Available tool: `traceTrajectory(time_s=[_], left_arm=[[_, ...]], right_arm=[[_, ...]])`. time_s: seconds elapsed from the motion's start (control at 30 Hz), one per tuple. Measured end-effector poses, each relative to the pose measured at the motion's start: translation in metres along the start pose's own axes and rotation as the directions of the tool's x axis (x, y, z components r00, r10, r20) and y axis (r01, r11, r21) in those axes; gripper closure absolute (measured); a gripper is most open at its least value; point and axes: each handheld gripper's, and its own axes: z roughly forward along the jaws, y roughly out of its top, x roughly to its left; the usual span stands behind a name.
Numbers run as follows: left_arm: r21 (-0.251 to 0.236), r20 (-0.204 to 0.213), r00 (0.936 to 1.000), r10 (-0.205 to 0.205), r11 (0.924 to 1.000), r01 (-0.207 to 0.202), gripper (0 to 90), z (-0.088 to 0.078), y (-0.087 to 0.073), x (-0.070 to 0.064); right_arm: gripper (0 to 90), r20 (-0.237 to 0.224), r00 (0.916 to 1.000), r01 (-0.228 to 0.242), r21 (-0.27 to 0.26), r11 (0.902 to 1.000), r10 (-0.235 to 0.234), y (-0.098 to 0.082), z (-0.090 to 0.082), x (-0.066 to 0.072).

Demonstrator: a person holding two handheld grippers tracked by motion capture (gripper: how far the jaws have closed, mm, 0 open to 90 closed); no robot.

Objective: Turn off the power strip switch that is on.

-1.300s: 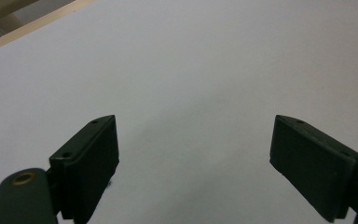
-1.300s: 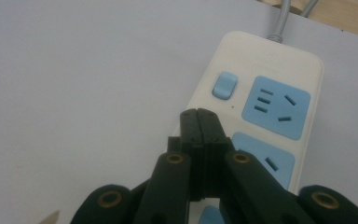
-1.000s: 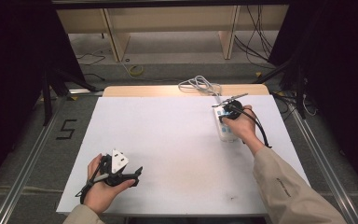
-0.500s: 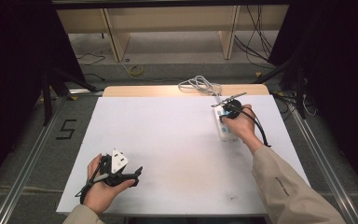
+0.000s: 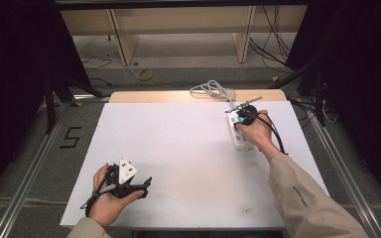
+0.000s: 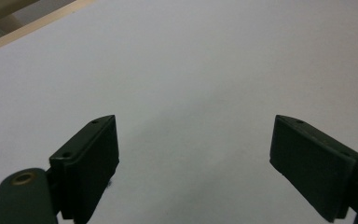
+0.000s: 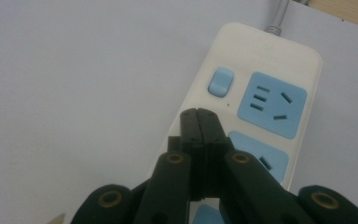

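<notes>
- Power strip (image 5: 240, 132): lies flat at the far right of the table (image 5: 188, 148); its cable (image 5: 211, 90) runs off the far edge.
- Right gripper (image 7: 199, 122): jaws clenched together, empty, tips over the strip near its blue switch (image 7: 220, 82).
- Left gripper (image 6: 193, 158): jaws released, wide apart, empty, at the near left.

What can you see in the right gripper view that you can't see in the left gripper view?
The right gripper view has a white power strip with blue sockets, a blue switch and a grey cord. The right tongs are shut, with their tips over the strip near the switch.

The left gripper view has the left tongs wide open with nothing between them.

Both look down on the white table with its wooden edge at the far side, and both have black jaws rising from the bottom.
</notes>
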Motion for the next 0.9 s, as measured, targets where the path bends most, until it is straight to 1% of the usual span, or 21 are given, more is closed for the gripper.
traceTrajectory(time_s=[0.23, 0.43, 0.9], left_arm=[[-0.001, 0.001, 1.0000, -0.002, 1.0000, 0.002, 14.9, 0.0004, 0.0000, -0.0001], [0.001, 0.003, 1.0000, 0.000, 1.0000, 0.000, 14.9, 0.0006, 0.0000, -0.0003], [0.001, 0.003, 1.0000, 0.000, 1.0000, 0.000, 14.9, 0.0007, 0.0000, -0.0004]], right_arm=[[90.0, 0.010, 0.9995, 0.028, 0.030, 0.9992, -0.028, 0.0037, 0.0006, 0.0014], [90.0, 0.009, 0.9995, 0.030, 0.046, 0.9985, -0.030, 0.0052, 0.0015, 0.0017], [90.0, 0.031, 0.9981, 0.051, 0.056, 0.9972, -0.052, 0.0063, 0.0018, 0.0053]])
